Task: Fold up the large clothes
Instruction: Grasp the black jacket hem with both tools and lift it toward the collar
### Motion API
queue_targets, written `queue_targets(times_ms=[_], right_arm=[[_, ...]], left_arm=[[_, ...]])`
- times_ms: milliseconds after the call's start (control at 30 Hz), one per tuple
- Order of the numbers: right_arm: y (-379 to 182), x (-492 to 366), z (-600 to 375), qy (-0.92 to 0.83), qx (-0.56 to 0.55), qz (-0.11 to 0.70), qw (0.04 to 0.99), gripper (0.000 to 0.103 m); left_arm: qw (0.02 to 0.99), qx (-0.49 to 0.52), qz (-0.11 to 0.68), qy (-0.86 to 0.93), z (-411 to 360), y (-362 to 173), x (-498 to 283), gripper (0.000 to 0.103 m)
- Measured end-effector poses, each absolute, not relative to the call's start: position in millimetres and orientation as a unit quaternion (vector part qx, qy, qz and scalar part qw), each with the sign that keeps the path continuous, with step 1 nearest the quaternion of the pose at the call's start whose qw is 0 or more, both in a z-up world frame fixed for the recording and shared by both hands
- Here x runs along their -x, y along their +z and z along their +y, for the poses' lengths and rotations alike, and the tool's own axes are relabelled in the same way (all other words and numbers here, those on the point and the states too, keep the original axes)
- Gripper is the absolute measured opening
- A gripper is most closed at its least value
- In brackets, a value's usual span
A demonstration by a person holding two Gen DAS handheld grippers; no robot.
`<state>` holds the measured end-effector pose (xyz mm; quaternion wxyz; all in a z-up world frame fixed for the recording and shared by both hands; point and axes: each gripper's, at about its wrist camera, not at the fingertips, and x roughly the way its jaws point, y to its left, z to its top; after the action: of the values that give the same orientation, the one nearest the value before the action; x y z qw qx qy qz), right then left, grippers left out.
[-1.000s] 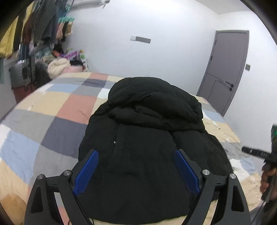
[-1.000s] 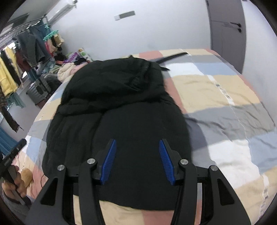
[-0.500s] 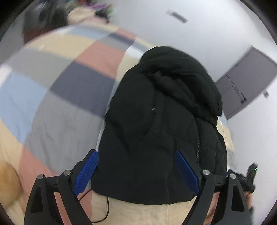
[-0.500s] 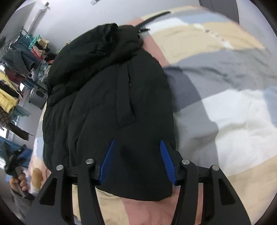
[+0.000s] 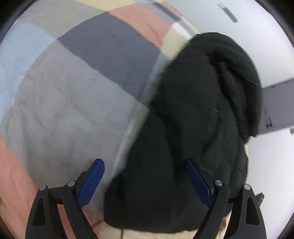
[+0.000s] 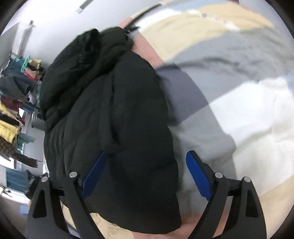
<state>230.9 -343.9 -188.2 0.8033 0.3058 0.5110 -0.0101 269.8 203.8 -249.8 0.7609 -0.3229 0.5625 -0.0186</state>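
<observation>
A big black padded hooded jacket (image 5: 193, 132) lies on a patchwork bedspread (image 5: 64, 110), hood toward the far wall. My left gripper (image 5: 145, 176) is open, its blue pads straddling the jacket's near left hem corner, holding nothing. In the right wrist view the same jacket (image 6: 114, 119) fills the left and middle. My right gripper (image 6: 146, 169) is open over the jacket's near right hem corner, left pad over the fabric, right pad over the bedspread (image 6: 229, 119).
A clothes rack with hanging garments (image 6: 12, 110) stands at the left beyond the bed. A grey door (image 5: 277, 106) is in the far wall at the right. A dark strap (image 6: 141, 14) lies on the bed past the hood.
Both grippers have dropped and tilted down toward the jacket's near hem. The left one has shifted left, the right one right. The right gripper has opened wider. The views are motion-blurred.
</observation>
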Motion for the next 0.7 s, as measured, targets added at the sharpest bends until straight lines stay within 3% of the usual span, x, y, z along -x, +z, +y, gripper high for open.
queue_targets(times_ms=[133, 367, 700], right_arm=[[-199.5, -239.2, -334.0, 0.028, -0.317, 0.524, 0.79, 0.101], [-201.1, -244.8, -317.7, 0.06, -0.302, 0.537, 0.785, 0.103], [-157.7, -229.6, -298.4, 0.155, -0.299, 0.453, 0.825, 0.103]], left_arm=[[0.747, 0.342, 0.568, -0.054, 200.4, -262.0, -281.1, 0.09], [0.731, 0.384, 0.554, -0.105, 201.3, -259.4, -282.5, 0.089], [0.753, 0.369, 0.48, -0.257, 178.2, -201.0, -263.9, 0.09]])
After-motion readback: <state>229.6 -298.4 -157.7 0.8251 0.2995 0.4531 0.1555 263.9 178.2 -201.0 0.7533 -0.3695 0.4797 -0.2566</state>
